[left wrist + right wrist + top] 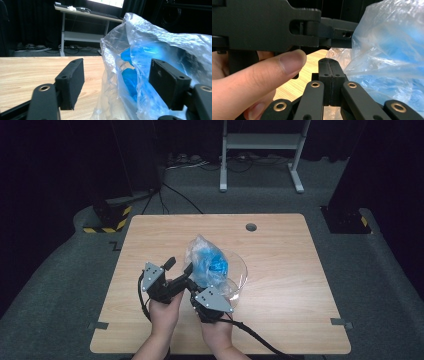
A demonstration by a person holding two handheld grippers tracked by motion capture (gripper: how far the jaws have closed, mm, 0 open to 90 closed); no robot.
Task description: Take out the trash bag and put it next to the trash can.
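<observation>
Count: you hold two grippers over one wooden surface; one clear plastic bag and one clear bowl.
Bag's lean: it stands bunched near the surface's middle, long axis roughly upright.
Contents: blue pieces inside the bag; the bag sits in the bowl.
Left gripper: your jaws are spread, bag between them.
Right gripper: your jaws are pressed together, whether on the bag's edge I cannot tell.

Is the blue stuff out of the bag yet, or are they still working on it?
Not out yet. The blue stuff is inside the clear plastic bag, which sits at a clear bowl on the table. In hand: the right gripper has its jaws shut on the bag's film, and the left gripper is open around the bag. Still to do, probably: opening or emptying it.
</observation>
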